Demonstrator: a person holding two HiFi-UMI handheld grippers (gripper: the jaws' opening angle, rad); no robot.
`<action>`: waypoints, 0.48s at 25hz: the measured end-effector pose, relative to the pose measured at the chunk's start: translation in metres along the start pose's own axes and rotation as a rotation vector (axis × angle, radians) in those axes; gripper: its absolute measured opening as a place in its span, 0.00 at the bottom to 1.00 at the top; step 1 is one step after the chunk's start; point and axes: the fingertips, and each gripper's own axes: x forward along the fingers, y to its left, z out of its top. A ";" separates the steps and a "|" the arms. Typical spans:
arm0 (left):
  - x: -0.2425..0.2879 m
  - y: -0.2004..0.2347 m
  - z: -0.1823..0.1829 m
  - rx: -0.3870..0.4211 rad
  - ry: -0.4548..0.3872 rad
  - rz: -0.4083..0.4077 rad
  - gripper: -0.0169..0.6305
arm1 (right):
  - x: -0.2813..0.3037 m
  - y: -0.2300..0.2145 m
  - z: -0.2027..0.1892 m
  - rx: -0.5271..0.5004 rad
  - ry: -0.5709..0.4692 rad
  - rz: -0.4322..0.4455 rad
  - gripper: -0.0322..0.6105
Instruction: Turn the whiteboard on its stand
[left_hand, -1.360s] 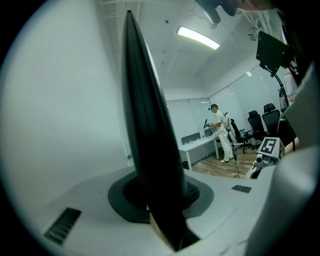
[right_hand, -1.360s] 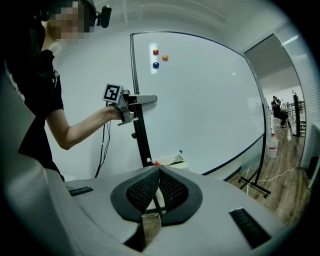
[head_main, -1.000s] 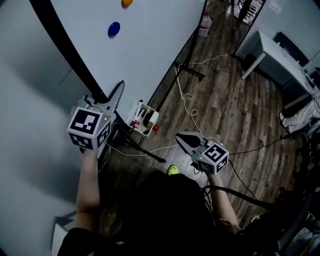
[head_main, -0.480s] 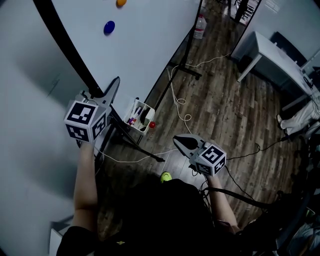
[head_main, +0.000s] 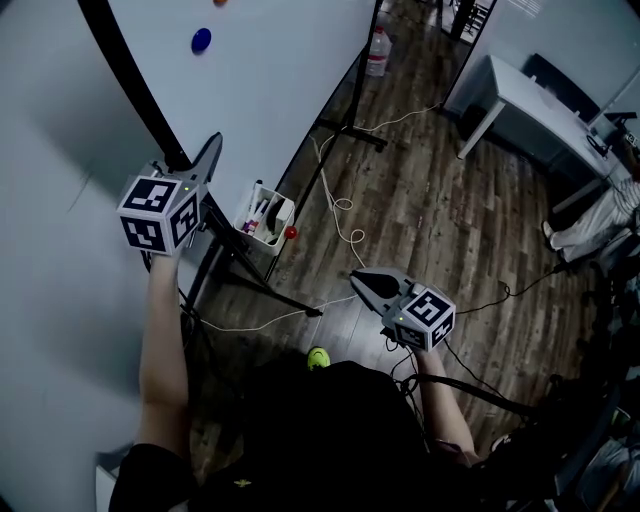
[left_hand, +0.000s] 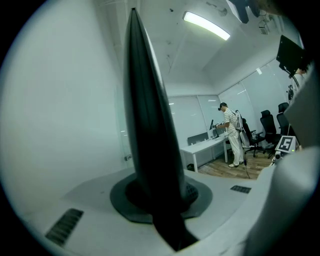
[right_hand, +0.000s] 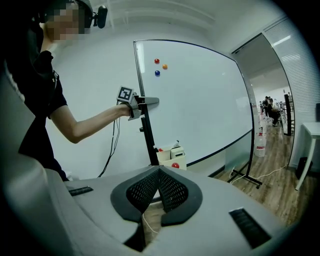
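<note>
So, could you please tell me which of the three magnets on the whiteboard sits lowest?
The blue magnet. It sits below the red magnet and the orange magnet, which are nearly side by side above it on the whiteboard.

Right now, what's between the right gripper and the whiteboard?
From the right gripper: bare wood floor with a white cable across it, then a marker box by the whiteboard edge. The head view shows it best.

box (head_main: 262, 213) at bottom edge of whiteboard (head_main: 280, 70)
</note>
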 end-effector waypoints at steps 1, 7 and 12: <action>0.001 0.001 -0.003 -0.001 -0.002 0.001 0.15 | 0.000 0.000 -0.003 -0.003 -0.001 -0.003 0.04; 0.004 0.002 -0.016 -0.020 -0.017 0.007 0.15 | 0.001 0.006 -0.022 -0.003 0.006 -0.001 0.04; 0.005 0.007 -0.021 -0.020 -0.036 0.018 0.14 | 0.000 -0.001 -0.029 0.009 0.006 -0.016 0.04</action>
